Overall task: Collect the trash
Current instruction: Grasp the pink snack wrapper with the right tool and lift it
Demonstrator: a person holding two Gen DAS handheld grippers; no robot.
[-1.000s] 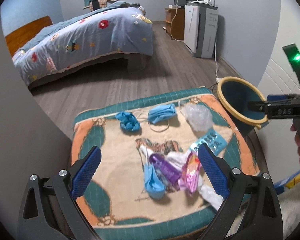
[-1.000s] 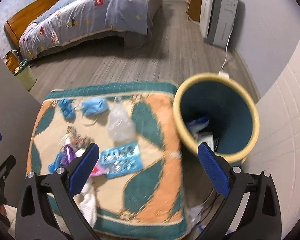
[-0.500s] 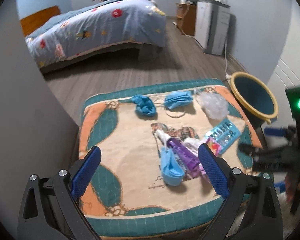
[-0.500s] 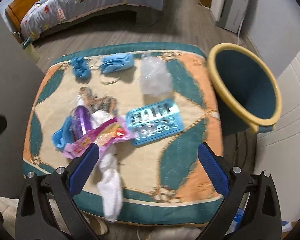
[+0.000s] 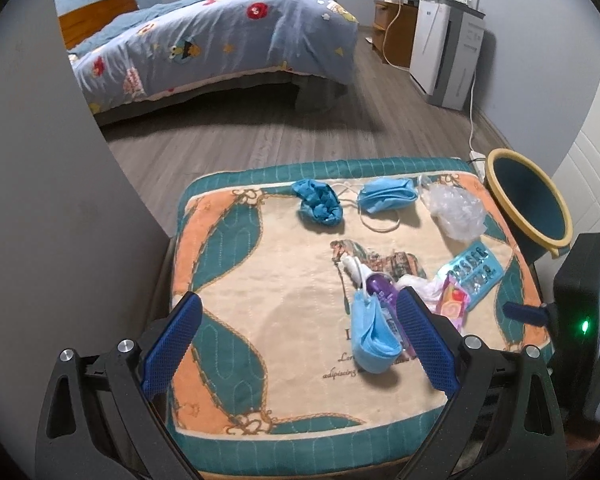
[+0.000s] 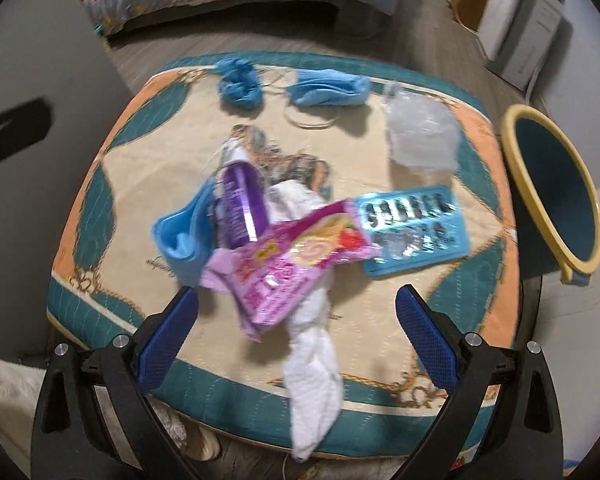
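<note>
Your right gripper (image 6: 296,334) and left gripper (image 5: 298,340) both hover with jaws apart over the cushion (image 6: 140,152). On it lie a pink wrapper (image 6: 288,260), masks, and a pill pack (image 6: 414,226); the bin (image 6: 556,196) stands beside it.

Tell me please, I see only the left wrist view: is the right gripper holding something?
Observer: No. The right gripper is open and empty, aimed at the pink wrapper.
Operator: What lies under this wrapper?
Observer: A white tissue. Its end hangs over the cushion's near edge.
</note>
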